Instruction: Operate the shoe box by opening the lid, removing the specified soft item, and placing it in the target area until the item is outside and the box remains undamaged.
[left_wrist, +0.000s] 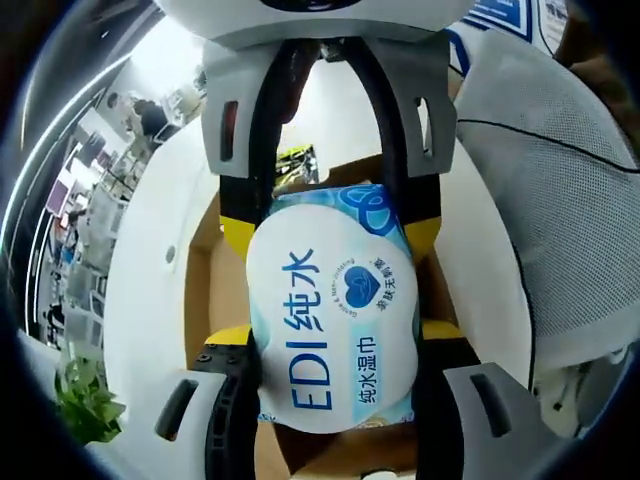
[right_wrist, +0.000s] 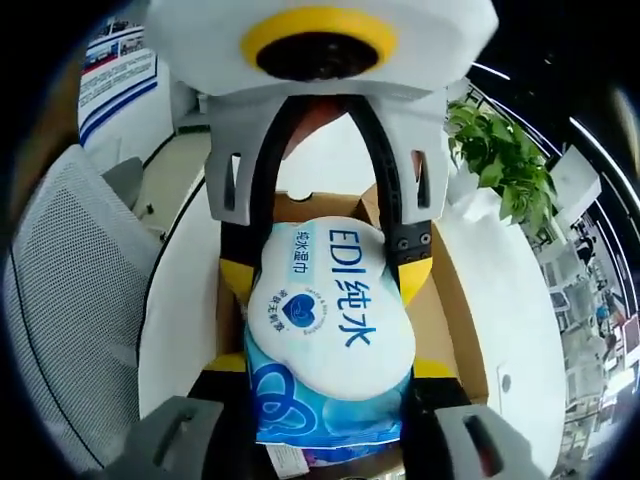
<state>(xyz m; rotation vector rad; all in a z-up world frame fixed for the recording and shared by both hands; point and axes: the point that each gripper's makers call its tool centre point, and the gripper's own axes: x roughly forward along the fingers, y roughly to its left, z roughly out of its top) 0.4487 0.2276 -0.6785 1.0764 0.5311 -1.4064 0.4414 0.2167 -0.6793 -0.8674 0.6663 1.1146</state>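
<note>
A soft pack of wet wipes, white label with blue "EDI" lettering, hangs over the open cardboard shoe box. My left gripper rises from the bottom of the left gripper view and is shut on the pack's near end, yellow pads against both sides. From the top, my right gripper clamps the far end. In the right gripper view the same pack sits between my right gripper below and the left gripper above. The box lies open under it.
The box rests on a round white table. A grey mesh chair stands close beside the table. A green plant is at the table's other side. Office clutter and people fill the background.
</note>
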